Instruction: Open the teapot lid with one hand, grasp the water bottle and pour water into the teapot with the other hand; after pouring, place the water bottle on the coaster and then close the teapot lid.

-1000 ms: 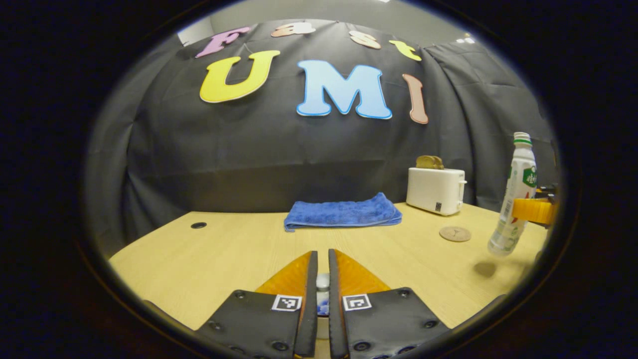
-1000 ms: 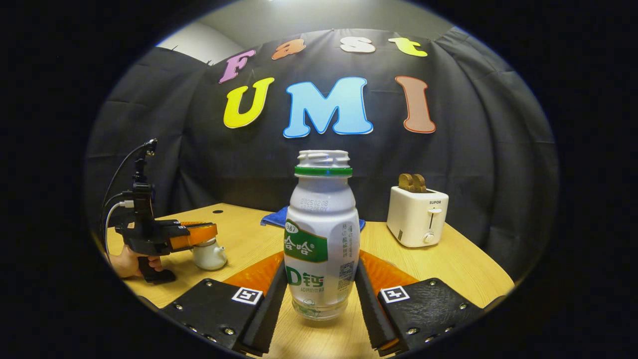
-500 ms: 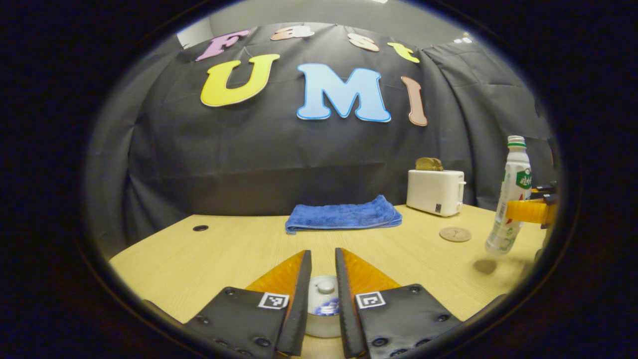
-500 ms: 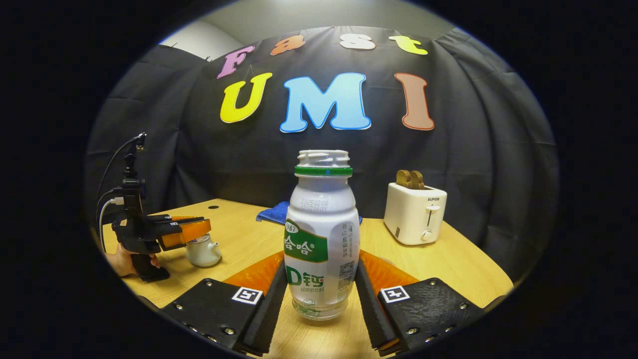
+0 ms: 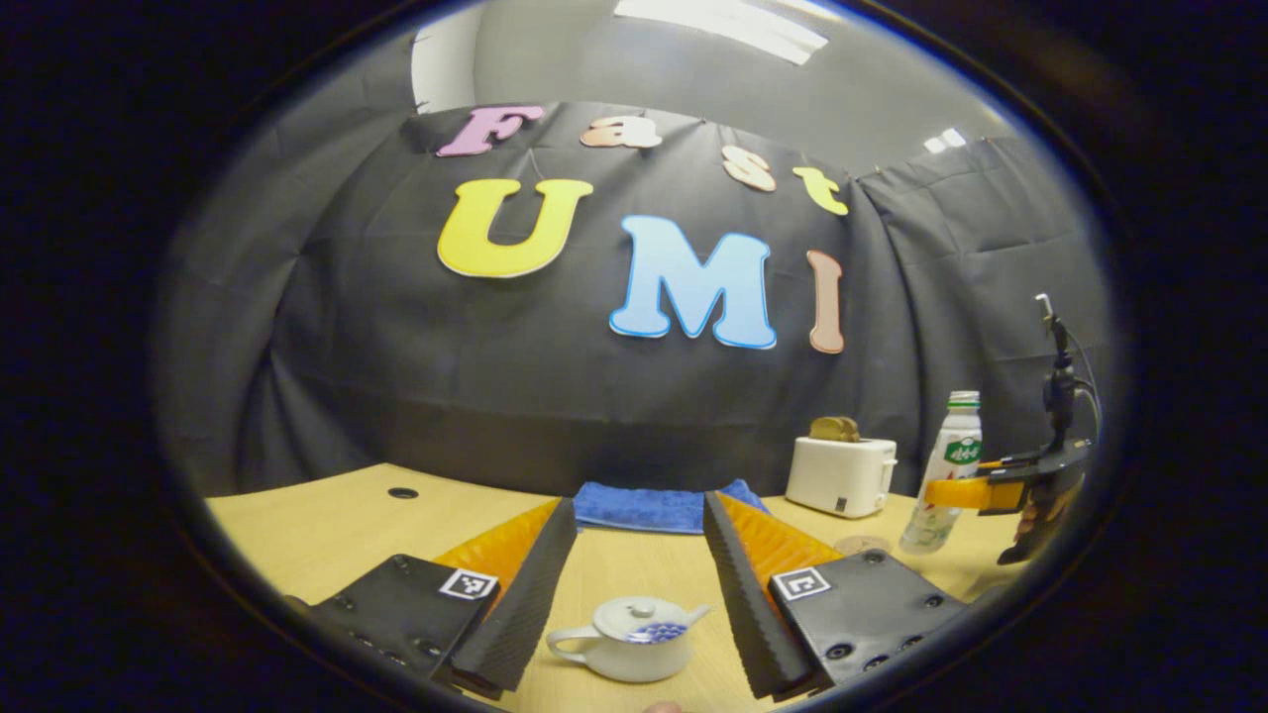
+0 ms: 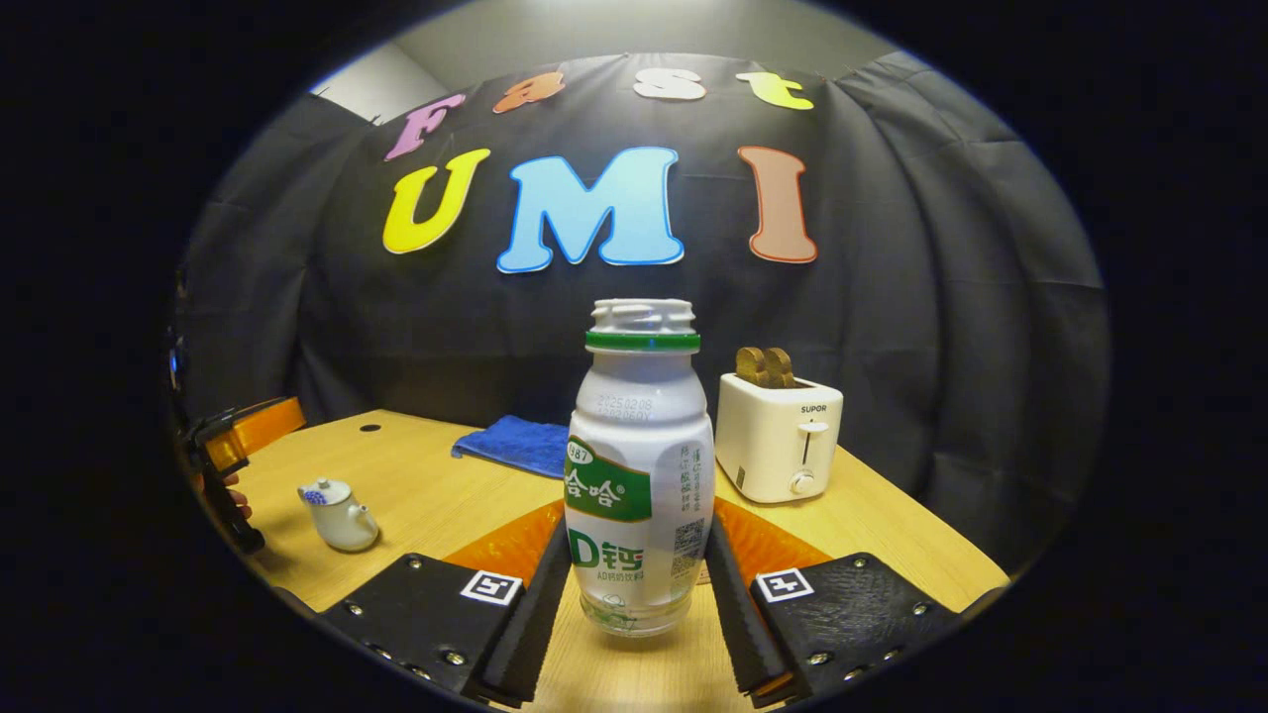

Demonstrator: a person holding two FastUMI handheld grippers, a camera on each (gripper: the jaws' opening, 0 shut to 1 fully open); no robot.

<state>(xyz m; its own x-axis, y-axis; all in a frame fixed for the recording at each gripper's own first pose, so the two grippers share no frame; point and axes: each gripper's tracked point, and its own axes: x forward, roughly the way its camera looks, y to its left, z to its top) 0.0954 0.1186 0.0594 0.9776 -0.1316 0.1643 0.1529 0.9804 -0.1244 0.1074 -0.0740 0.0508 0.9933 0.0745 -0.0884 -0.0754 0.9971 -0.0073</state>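
The left gripper point(image 5: 639, 555) stands wide open above and behind the teapot point(image 5: 628, 641), with neither finger touching it. The teapot sits on the wooden surface point(image 5: 317, 505) with its lid point(image 5: 634, 614) seated on top, spout to the right in the left gripper view. The right gripper point(image 6: 639, 584) is clamped on the lower body of the water bottle point(image 6: 640, 465), which stands upright with its cap off; whether its base rests on the surface or is just clear of it I cannot tell. In the left gripper view the coaster point(image 5: 863, 544) lies just beside the bottle, in front of the toaster point(image 5: 840, 475), with the blue towel point(image 5: 654, 505) further back.

With the lid on and the bottle in hand, the task is either just starting or nearly finished. If pouring is ahead, the main risk is the knob: it is small and rounded, so a slightly off-centre pinch could slip, or drag and tip the light teapot. The open bottle is the other hazard: the grip is low on the body, so a quick swing or early tilt would spill water across the surface. If placing is ahead, setting the bottle partly off the coaster could leave it rocking when the fingers release.
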